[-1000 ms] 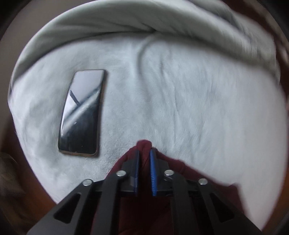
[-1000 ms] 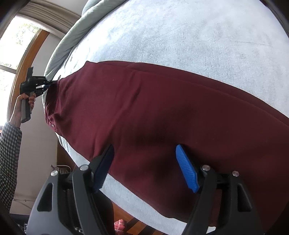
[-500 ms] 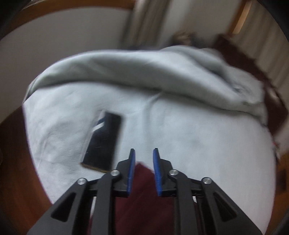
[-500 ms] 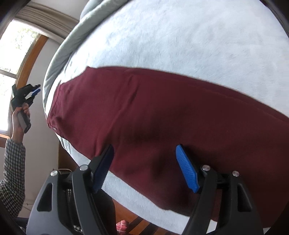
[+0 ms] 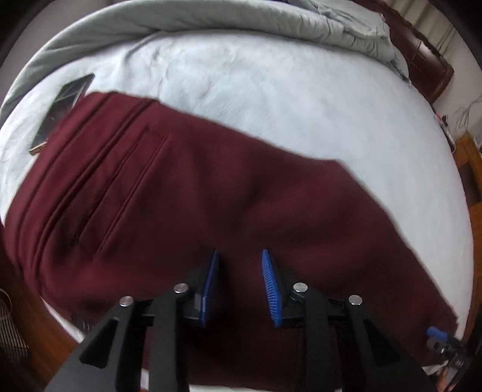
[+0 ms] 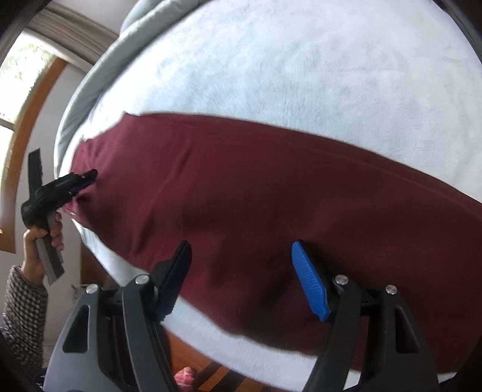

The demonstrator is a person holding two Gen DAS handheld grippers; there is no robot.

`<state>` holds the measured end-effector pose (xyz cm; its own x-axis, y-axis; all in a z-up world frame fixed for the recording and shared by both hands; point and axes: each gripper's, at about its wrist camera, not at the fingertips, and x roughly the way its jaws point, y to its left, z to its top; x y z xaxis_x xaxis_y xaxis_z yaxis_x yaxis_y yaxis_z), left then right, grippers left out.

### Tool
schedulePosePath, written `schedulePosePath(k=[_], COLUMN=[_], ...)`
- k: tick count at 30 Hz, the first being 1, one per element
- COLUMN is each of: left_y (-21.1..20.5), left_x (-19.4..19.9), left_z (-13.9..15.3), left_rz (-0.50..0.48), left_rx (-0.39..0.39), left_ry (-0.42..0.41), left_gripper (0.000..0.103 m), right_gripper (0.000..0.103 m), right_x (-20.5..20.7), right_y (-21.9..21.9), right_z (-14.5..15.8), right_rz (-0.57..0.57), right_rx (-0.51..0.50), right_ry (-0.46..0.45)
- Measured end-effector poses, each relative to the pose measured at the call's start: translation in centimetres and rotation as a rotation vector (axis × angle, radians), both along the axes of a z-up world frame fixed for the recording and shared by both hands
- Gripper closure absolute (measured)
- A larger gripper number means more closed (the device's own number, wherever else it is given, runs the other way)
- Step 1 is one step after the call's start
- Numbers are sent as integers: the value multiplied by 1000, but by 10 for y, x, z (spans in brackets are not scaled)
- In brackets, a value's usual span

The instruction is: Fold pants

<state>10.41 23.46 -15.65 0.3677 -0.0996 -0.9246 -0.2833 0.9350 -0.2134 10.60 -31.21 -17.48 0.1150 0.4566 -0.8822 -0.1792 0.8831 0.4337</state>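
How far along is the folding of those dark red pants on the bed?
Early. Done: the dark red cloth pants lie spread flat on the pale grey blanket, apparently doubled lengthwise. In hand: nothing; the left tool, its jaws just opened, and the right tool hover open above the cloth. Left: the crosswise folds.

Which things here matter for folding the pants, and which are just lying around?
For the job:
- pants, spread flat
- bed, the folding surface
- left hand-held gripper, open over the pants
- right hand-held gripper, open

Just lying around:
- phone, partly under the waistband
- bunched duvet
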Motion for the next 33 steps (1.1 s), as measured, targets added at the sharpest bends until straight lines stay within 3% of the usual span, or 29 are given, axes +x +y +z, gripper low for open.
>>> schedulePosePath(k=[2,4,9,15,20,25,29,31,33], left_y=[-20,-59,-155,-236,-252,-252,-255,-256,-257], left_x=[-5,-14,-37,-40,-32,-39,-40,-40,-39], left_z=[18,33,28,1,-9,-10,-10,-11,-11], left_rz=[-40,-133,-307,-427,-417,-395,-383,-371,-368], left_rx=[-25,-23,-182,-144,-95,-94,-86,-91,-86], left_ry=[-31,-54,-12,40,37,46,43,40,38], left_gripper=[59,54,49,49,36,36,36,36,36], right_gripper=[33,29,27,26,26,27,41,41,34], right_x=[-11,-27,-77,-114,-121,-124,-127,-130,-126], right_y=[-17,-44,-124,-195,-233,-262,-263,-269,-273], right_z=[18,32,24,-7,-28,-44,-29,-16,-17], right_rz=[-19,-57,-207,-379,-525,-685,-673,-695,-718], right_rx=[36,45,152,162,200,385,311,287,252], right_ry=[-8,-17,101,169,149,112,37,-6,5])
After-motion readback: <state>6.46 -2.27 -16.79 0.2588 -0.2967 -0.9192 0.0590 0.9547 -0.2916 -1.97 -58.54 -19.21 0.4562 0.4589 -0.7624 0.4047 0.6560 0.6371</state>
